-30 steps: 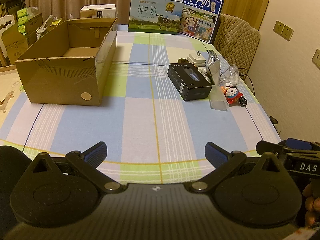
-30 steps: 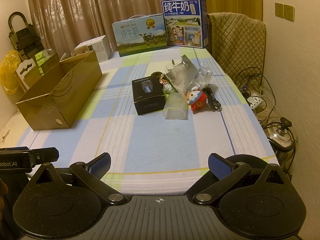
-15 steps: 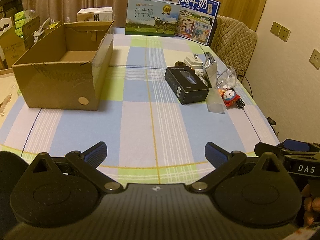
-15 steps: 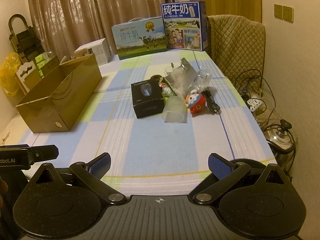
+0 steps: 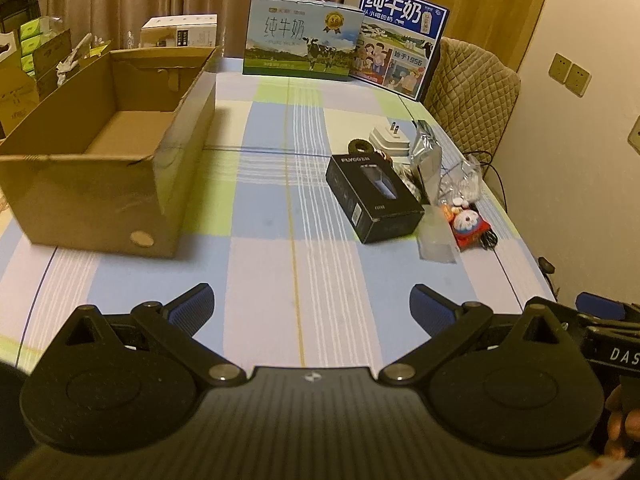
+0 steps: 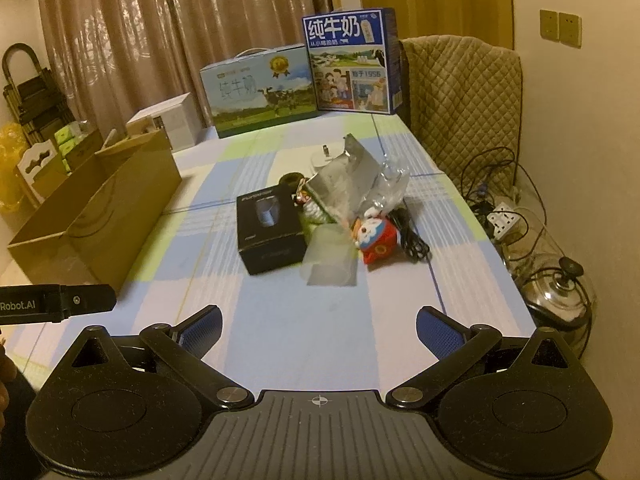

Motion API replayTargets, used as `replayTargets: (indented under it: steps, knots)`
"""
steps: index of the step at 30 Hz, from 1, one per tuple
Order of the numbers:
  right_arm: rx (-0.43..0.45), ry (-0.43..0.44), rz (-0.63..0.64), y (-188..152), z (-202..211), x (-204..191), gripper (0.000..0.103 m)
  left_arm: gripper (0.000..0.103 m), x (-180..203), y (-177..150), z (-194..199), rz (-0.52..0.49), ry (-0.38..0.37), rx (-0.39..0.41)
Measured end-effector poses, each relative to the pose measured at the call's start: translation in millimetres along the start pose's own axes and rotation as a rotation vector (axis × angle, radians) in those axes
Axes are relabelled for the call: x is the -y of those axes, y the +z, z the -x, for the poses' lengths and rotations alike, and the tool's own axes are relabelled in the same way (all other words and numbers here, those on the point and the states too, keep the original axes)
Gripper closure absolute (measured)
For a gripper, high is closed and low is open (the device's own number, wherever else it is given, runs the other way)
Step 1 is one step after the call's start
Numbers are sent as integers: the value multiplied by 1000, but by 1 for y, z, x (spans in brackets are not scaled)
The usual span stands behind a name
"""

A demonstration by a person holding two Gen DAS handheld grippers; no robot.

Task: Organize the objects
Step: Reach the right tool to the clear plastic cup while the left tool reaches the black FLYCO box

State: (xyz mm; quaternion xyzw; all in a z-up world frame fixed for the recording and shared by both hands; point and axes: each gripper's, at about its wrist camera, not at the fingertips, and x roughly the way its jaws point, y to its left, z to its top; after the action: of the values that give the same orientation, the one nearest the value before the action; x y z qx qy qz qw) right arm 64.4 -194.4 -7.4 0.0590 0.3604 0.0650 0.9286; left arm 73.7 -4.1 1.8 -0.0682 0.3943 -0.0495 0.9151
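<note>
An open empty cardboard box (image 5: 108,168) (image 6: 96,216) stands on the left of the checked tablecloth. A pile lies at the right: a black product box (image 5: 374,198) (image 6: 270,232), a translucent cup on its side (image 5: 436,236) (image 6: 330,256), a red and white toy (image 5: 468,226) (image 6: 376,238), a silver foil bag (image 5: 428,160) (image 6: 344,176), a white plug (image 5: 390,140) and a black cable (image 6: 412,236). My left gripper (image 5: 310,306) is open and empty above the near table edge. My right gripper (image 6: 318,326) is open and empty, short of the pile.
Two milk cartons (image 5: 300,36) (image 5: 400,40) and a white box (image 5: 180,32) stand at the far table end. A quilted chair (image 6: 460,96) stands at the right. Cables and a pot lid (image 6: 560,280) lie on the floor at the right.
Both grippers have moved forward over the table, so the box and pile look closer. Both stay open and empty.
</note>
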Motion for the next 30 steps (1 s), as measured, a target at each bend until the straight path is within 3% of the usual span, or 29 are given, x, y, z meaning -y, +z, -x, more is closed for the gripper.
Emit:
replayTargets:
  steps: [6,8,14,24,30]
  knots:
    - [1,6,7,19,-34,8,5,1,6,20,-32,-16,8,-12]
    - [-8,5,13,25,-48,11,18,1,7,25,-45,-25,5,-23]
    - [-52,6,25,31,-97,14,27,1,7,39,-81,-50,-7,-48]
    - [-126,-19,32,34,-159,14,29,1,4,57,-128,-111,-31,-51]
    - [-164,-24,53,32,-183,11,31,1,-1,59,-148,-94,-50,-66]
